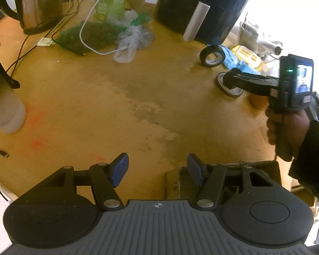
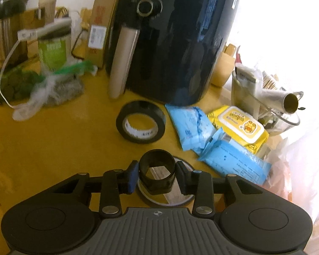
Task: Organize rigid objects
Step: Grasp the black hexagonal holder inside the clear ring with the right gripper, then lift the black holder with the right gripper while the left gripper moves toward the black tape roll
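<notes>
Left gripper (image 1: pixel 157 170), lower centre of its frame: fingers spread, nothing between them, bare table (image 1: pixel 121 106) beneath. Right gripper (image 2: pixel 156 175), lower centre of its frame: fingers pinch the small black ring (image 2: pixel 156 174), bore facing the camera, directly above a flat tape roll (image 2: pixel 180 199).

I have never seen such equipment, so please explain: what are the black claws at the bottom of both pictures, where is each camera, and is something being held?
No robot is here. A person holds one hand-held gripper in each hand, and each carries a wide-angle camera looking along its two fingers. The left camera's picture shows the left gripper open and empty above the yellow table; at its right edge a hand holds the right gripper. In the right camera's picture, a small black ring stands between that gripper's pads, over a thin flat ring. Whether both pads already press it is unclear. Beyond lie a black tape roll, wipe packets and a black air fryer.
</notes>
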A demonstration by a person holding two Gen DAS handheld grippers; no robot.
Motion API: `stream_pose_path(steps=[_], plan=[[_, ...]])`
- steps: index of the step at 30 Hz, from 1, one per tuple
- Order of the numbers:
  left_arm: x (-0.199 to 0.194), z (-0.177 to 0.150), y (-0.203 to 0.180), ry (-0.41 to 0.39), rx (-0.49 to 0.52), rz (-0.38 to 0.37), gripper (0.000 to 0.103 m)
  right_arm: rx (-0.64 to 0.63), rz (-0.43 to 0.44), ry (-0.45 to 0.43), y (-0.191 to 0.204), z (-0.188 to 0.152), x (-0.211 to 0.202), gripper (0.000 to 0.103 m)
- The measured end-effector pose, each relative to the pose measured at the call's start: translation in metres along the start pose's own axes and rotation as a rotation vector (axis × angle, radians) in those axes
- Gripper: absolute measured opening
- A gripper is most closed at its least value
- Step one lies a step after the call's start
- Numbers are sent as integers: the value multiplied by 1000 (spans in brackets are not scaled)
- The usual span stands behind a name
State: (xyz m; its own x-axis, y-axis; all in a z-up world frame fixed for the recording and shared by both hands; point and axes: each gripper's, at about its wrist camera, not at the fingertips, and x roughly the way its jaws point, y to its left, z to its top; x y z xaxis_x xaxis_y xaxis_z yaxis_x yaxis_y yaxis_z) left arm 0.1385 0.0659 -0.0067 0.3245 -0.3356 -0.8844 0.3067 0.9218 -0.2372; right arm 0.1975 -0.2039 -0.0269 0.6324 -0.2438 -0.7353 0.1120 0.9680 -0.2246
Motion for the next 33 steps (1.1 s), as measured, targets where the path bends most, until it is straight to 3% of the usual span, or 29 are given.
stream_pose_path(steps=[5,10,14,17,25,33], plan=[[0,5,-7,-10,19,-13,60,32,139,12,-5,6,-20,40],[0,11,-16,-22,41,-31,60,-11,315,116,-8,0,-22,40],[1,12,-21,-24,55,-39,60,-88,373,202,-2,-14,-18,40],[0,11,-23,-23,61,-41,60,-120,381,214,3,-23,-19,40],[-2,9,-24,-20,58,-36,60,-58,332,250,4,-27,-20,46],[-5,7,-25,-20,57,-34,60,42,250,213,8,-22,-28,44]])
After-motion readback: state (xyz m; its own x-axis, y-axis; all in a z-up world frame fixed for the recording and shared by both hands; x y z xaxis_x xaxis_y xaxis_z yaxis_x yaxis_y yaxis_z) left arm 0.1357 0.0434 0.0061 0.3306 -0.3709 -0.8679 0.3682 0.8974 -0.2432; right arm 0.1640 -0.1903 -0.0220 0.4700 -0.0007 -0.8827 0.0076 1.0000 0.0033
